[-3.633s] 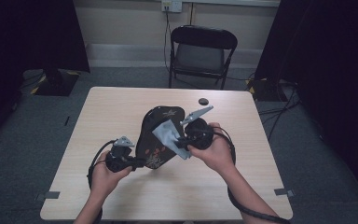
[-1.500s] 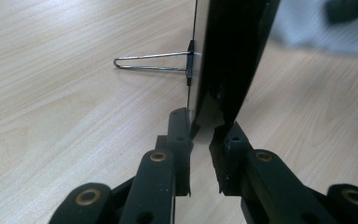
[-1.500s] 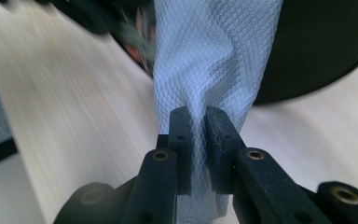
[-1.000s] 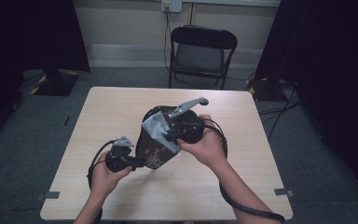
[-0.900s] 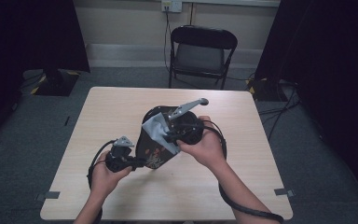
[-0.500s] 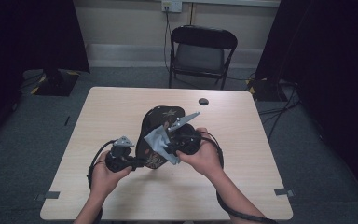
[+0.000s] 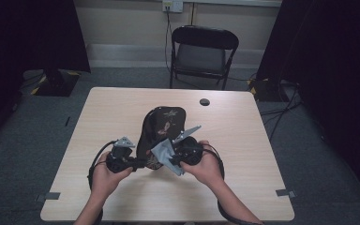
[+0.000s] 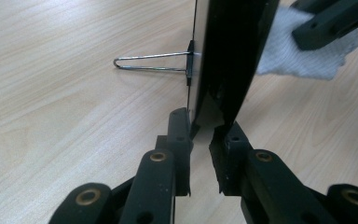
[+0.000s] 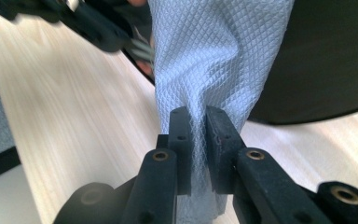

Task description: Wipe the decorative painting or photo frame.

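My left gripper is clamped on the bottom edge of a thin black oval panel with a floral print on its face. The left gripper view shows my two jaws pinching its lower corner, with the panel rising edge-on right above them. A bent silver wire stand sticks out from the panel's back, level over the wood. In the high view the panel stands tilted near the middle of the light wooden table, its top leaning away from me and its lower end between my two hands.

My right gripper is closed tight on a pale blue-grey textured cloth. In the right gripper view the fabric is squeezed between both jaws and fans out above them against the panel's dark rounded surface. In the high view the cloth is bunched at the panel's lower right edge, touching it, just in front of my right hand. My left hand sits at the panel's lower left, holding it up. The left gripper view also catches the cloth past the panel, with the other gripper's dark jaws on it.

A small round black disc lies well apart near the table's far edge. A black folding chair stands behind the table.
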Available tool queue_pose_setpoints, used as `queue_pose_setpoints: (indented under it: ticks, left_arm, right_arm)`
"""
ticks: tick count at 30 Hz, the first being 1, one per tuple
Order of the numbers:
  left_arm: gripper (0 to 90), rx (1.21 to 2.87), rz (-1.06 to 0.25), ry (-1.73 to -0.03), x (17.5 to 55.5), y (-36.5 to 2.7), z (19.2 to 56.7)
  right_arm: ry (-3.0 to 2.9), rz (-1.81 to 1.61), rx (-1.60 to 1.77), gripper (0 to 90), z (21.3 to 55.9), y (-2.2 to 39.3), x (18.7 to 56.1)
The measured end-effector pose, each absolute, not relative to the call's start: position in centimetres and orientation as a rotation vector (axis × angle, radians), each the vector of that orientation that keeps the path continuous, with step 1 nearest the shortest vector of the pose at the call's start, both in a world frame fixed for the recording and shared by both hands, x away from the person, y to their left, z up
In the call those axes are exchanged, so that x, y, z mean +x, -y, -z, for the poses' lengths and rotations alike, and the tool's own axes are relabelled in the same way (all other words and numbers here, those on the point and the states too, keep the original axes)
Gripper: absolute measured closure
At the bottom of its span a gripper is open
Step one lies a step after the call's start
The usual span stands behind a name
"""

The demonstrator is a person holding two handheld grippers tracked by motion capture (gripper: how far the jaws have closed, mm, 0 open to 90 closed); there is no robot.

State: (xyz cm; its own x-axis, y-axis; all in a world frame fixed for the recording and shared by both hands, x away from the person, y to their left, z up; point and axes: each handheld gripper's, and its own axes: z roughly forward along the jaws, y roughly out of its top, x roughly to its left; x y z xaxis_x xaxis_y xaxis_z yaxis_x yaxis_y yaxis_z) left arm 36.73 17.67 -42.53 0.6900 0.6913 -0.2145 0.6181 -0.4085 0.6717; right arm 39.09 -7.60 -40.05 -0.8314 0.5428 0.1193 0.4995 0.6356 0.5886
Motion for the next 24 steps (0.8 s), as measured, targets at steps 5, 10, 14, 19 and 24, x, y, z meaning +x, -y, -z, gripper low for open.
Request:
queue_pose_setpoints:
  ticks: [5, 10, 14, 19, 24]
  left_arm:
    - [78.6, 2.14, -0.123, -0.999, 36.7, -17.7, 42.5]
    - [78.6, 2.141, -0.123, -0.999, 36.7, -17.7, 42.5]
    - [78.6, 2.14, -0.124, -1.0, 36.7, -17.7, 42.5]
    - [78.6, 2.139, -0.123, -1.001, 36.7, -17.7, 42.5]
    - [78.6, 2.139, -0.123, -1.002, 36.7, -17.7, 42.5]
  right_arm:
    - [-2.795, -0.943, 0.915, 82.1, 41.7, 7.8, 39.0]
    - [-2.812, -0.923, 0.941, 82.0, 42.9, 8.0, 39.0]
    - [-2.825, -0.893, 0.961, 82.1, 44.0, 8.1, 38.9]
    - [-2.838, -0.852, 0.983, 82.0, 45.3, 8.3, 38.8]
    - [-2.849, -0.833, 1.001, 82.0, 46.2, 8.5, 38.6]
